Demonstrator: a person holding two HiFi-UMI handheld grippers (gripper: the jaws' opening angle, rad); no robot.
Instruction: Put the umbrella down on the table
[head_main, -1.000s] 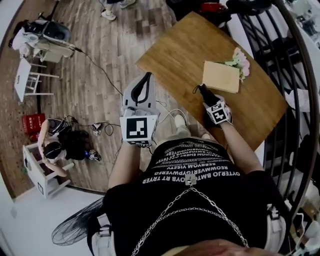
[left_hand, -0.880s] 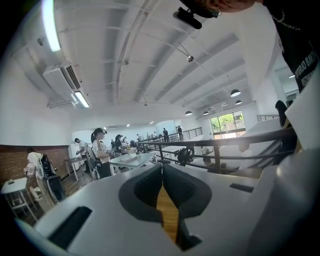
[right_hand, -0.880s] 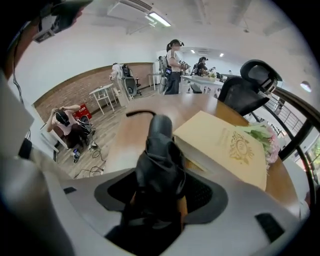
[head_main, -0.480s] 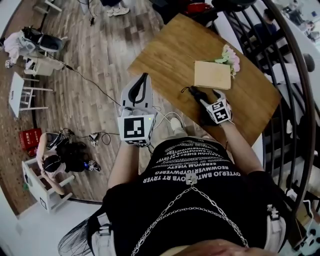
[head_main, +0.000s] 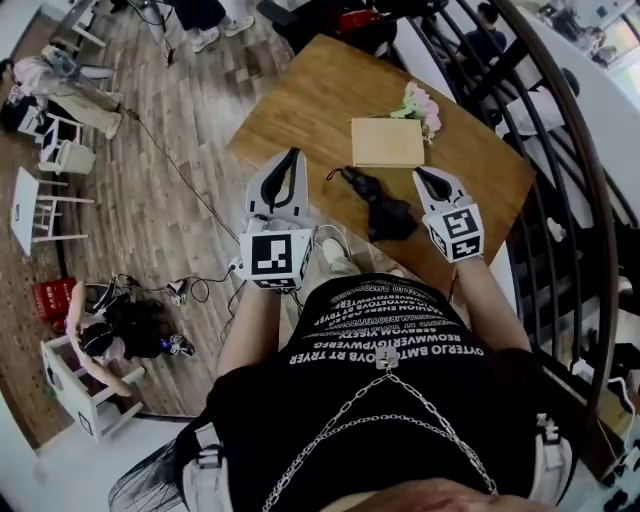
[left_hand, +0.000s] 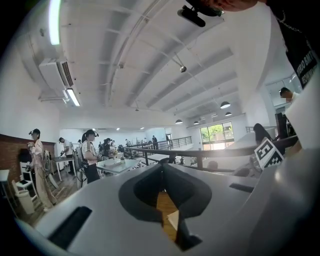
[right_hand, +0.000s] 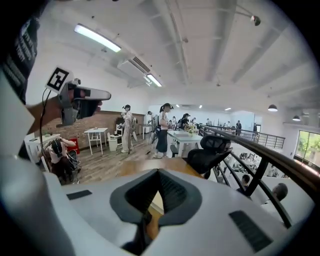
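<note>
The black folded umbrella (head_main: 378, 208) lies on the wooden table (head_main: 300, 90) near its front edge, with its strap end pointing left. My right gripper (head_main: 424, 176) hovers just right of it and above it. Its jaws have just been closing and now meet, shut, with nothing between them. In the right gripper view the right gripper (right_hand: 157, 172) shows the same tips touching. My left gripper (head_main: 294, 155) hangs over the table's front left edge, left of the umbrella, also shut and empty. Its tips also meet in the left gripper view (left_hand: 161, 167).
A beige book (head_main: 387, 142) lies on the table behind the umbrella, and a small bunch of pink flowers (head_main: 420, 100) lies beyond it. A black railing (head_main: 560, 150) runs close along the table's right side. On the floor at left are a cable (head_main: 180, 170), white stools (head_main: 45, 190) and a crouching person (head_main: 100, 335).
The right gripper has let go of the umbrella, lifted off it and shut. The umbrella now lies free on the table. The left gripper has drifted slightly.
</note>
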